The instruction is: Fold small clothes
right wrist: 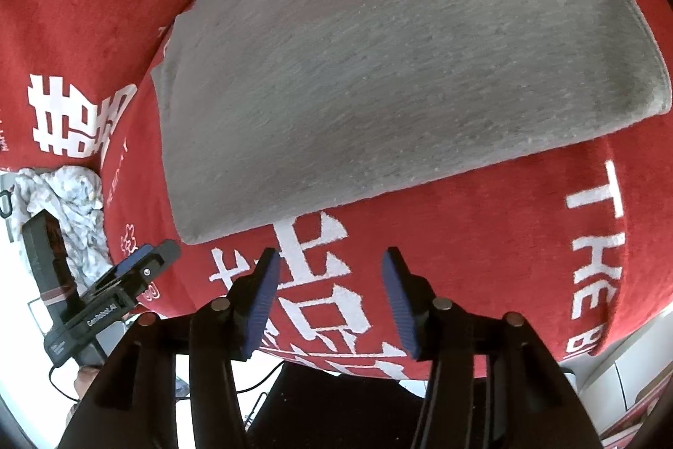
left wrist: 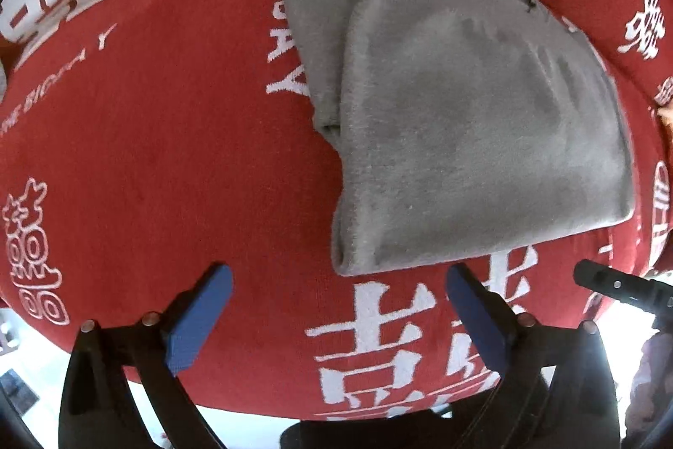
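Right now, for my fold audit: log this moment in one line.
left gripper open, empty | right gripper open, empty | grey garment folded on red cloth

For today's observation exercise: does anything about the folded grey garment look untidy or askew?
Slightly. On the folded grey knit garment, an under layer sticks out past the top layer along one side, so its edges do not line up on the red cloth.

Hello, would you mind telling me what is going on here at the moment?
A person is folding small clothes with two handheld claws. A grey garment lies folded on a red cloth with white lettering. The left claw is wide open and empty just beside its near edge. The right claw is also open and holds nothing. A crumpled light patterned cloth lies off to the side.
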Action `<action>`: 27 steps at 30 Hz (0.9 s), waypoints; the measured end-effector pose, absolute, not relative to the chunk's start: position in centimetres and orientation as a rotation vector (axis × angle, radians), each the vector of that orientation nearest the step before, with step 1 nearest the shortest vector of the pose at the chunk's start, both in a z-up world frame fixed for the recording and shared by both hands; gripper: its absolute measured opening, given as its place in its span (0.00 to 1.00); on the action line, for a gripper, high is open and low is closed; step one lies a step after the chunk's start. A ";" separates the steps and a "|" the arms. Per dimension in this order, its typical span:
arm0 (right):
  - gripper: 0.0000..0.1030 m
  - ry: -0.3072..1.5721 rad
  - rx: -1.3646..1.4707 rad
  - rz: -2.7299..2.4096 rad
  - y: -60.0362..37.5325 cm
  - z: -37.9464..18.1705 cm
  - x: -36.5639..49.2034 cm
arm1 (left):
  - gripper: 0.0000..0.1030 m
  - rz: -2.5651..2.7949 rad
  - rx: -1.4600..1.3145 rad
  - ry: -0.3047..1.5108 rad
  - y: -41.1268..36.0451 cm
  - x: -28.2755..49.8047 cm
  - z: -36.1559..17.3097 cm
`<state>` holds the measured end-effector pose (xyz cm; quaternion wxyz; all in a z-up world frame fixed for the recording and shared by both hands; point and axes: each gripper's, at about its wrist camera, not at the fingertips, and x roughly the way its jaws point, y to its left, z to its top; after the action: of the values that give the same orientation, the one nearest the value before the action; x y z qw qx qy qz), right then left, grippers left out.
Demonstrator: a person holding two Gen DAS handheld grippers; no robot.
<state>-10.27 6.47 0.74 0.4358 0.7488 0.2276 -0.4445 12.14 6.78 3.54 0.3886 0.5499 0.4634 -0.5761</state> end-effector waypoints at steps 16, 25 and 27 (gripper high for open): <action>0.60 0.449 1.934 -1.064 6.6 0.0 -8.6 | 0.99 -1.421 1.410 1.131 4.0 11.6 3.3; 0.63 0.289 1.959 -1.054 6.7 -0.6 -7.8 | 0.99 -1.429 1.398 1.229 3.2 13.1 1.9; 0.64 0.220 1.992 -1.045 7.0 -1.3 -7.7 | 0.99 -1.433 1.370 1.260 2.8 13.8 1.8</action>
<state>-7.74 6.96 -1.27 0.4266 0.7971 0.0879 -0.4183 13.80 2.77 1.82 0.3860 0.5380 0.4949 -0.5627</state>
